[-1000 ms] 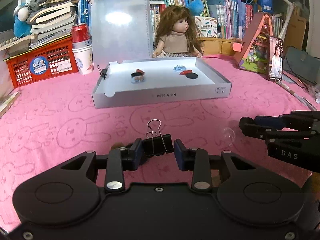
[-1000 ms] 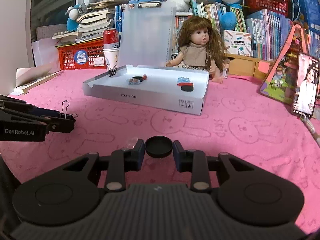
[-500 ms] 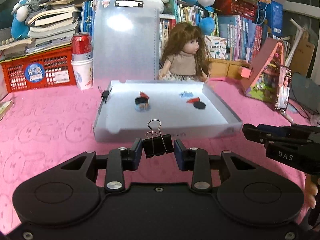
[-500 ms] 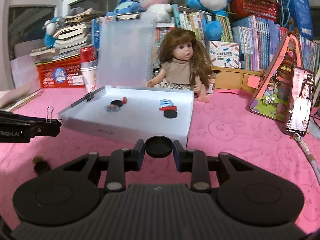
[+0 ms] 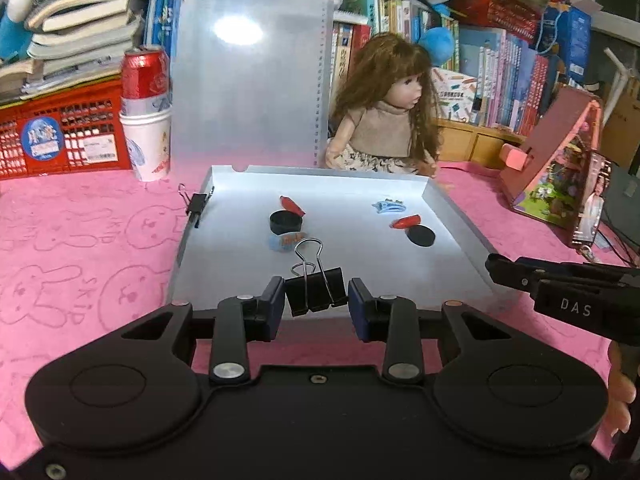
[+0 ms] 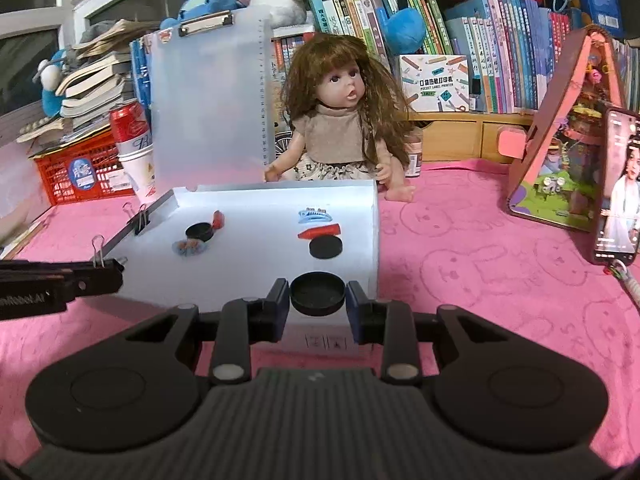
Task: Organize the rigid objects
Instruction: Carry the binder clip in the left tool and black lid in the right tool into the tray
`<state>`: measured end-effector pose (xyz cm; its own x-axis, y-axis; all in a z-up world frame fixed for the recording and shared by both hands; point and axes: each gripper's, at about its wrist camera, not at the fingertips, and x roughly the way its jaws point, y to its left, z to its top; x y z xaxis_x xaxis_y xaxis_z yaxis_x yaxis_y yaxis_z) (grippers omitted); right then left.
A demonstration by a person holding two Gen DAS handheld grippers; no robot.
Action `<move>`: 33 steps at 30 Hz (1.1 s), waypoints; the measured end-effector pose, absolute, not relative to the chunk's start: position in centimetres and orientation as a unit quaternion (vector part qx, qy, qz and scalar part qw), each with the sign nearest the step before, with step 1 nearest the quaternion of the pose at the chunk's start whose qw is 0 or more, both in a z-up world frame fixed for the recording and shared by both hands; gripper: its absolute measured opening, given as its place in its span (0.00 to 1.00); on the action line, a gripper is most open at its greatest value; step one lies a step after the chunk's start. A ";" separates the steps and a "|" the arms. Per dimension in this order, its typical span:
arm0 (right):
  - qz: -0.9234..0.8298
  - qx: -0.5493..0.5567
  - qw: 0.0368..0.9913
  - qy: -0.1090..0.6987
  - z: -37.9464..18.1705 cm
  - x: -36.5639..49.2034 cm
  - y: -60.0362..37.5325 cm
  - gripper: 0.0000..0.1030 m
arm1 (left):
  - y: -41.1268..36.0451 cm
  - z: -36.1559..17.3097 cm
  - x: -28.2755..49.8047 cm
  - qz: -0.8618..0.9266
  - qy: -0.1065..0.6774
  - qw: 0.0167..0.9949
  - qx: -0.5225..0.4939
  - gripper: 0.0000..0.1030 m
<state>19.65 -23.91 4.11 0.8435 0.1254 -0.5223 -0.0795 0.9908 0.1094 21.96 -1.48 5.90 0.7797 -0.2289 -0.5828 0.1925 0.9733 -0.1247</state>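
Pink cloth printed with rabbit outlines (image 5: 80, 248) covers the table, and behind it a wall of books, plush toys and a long-haired doll in a beige top (image 6: 340, 128) crowds the back edge. On the cloth lies a shallow white plastic tray (image 5: 460, 216) with its translucent lid (image 5: 248, 80) standing upright behind it; inside are black round caps, red pieces, a small blue clip, and another binder clip pinched onto its left wall. The left gripper (image 5: 316, 304) is closed narrowly on a black metal binder clip with wire handles (image 5: 314, 290), handles pointing up and away toward the tray, its body crosswise between the pads. The right gripper (image 6: 318, 302) is likewise narrowed on a black round plastic cap (image 6: 317, 293), held flat, open face up. Both loads hang just at the tray's near wall, the tray floor lying straight ahead and below, so the coming move looks to me like a short reach forward and a lowering over that wall. The two hands are about level with each other; the right one sits nearer the tray's right corner, close to the lone black cap (image 6: 325, 247) already inside. Compared with a second ago, the tray was well ahead across open cloth and now fills the view under both loads; both grips look unchanged.
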 end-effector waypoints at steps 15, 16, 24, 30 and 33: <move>0.023 0.059 0.944 0.324 2.0 26.6 -23.1 0.35 | -1.6 2.6 29.2 -0.108 0.344 0.932 -0.036 0.32; 0.021 0.057 0.943 0.326 1.8 26.9 -23.0 0.35 | -1.6 2.5 29.4 -0.108 0.345 0.932 -0.034 0.32; 0.014 0.049 0.939 0.339 1.1 28.2 -22.6 0.35 | -1.7 1.4 30.8 -0.099 0.354 0.929 -0.027 0.32; 0.016 0.040 0.938 0.343 0.9 28.7 -22.1 0.35 | -1.7 1.2 31.2 -0.100 0.352 0.930 -0.026 0.32; 0.015 0.035 0.938 0.344 0.8 28.9 -21.8 0.35 | -1.8 1.2 31.5 -0.099 0.353 0.930 -0.029 0.32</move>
<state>28.92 -21.79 0.80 0.7631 0.0527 -0.6441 -0.0049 0.9971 0.0757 31.51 -1.78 1.23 0.7312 -0.2048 -0.6506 0.1643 0.9787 -0.1235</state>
